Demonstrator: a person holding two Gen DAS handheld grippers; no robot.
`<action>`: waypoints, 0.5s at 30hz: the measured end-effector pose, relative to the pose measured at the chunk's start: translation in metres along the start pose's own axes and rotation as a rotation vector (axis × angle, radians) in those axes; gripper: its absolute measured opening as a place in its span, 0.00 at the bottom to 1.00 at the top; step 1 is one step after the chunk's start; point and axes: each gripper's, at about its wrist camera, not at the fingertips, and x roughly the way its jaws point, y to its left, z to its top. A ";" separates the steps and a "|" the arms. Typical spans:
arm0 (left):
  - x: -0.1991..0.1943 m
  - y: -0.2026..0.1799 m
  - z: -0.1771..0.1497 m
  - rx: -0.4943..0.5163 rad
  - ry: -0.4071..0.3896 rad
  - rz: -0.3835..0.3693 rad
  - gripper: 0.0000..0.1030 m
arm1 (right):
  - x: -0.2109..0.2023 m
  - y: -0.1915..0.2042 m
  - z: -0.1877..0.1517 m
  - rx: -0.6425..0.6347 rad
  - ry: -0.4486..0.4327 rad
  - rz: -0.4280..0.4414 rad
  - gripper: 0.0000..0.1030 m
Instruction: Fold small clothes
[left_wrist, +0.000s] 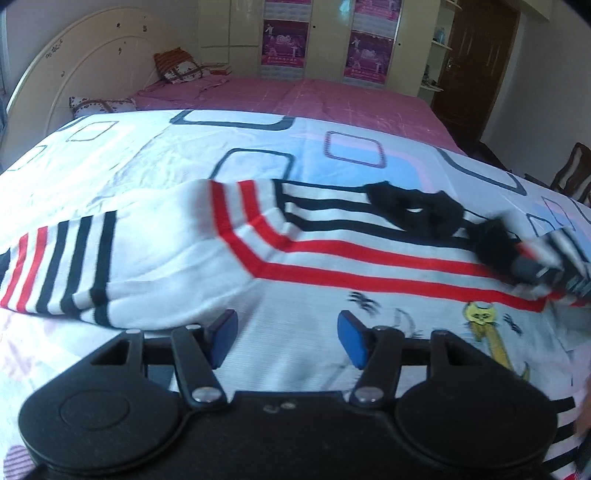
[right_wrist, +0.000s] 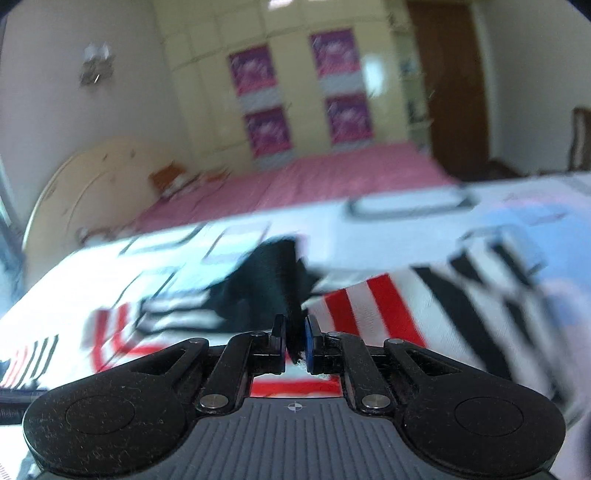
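Garment: a small white knit top with red and black stripes and a black collar (left_wrist: 280, 236) lies across the middle of the patterned white bedsheet (left_wrist: 155, 155), its body partly doubled over, one sleeve trailing toward the bed's left edge.
Right gripper (right_wrist: 295, 334): pressed together, pinching the top's black collar fabric.
Left gripper (left_wrist: 288, 338): spread, nothing between its blue pads, poised over the near hem.
Progress: seemingly mid-fold; sleeves and final folds appear still undone.
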 end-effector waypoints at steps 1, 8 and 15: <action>0.002 0.004 0.001 -0.002 0.003 -0.003 0.58 | 0.009 0.009 -0.006 -0.009 0.034 0.011 0.09; 0.014 0.006 0.008 -0.037 0.041 -0.150 0.81 | 0.027 0.037 -0.021 -0.033 0.123 0.045 0.11; 0.049 -0.050 0.009 -0.006 0.128 -0.332 0.83 | -0.033 0.010 -0.021 -0.111 -0.003 -0.111 0.87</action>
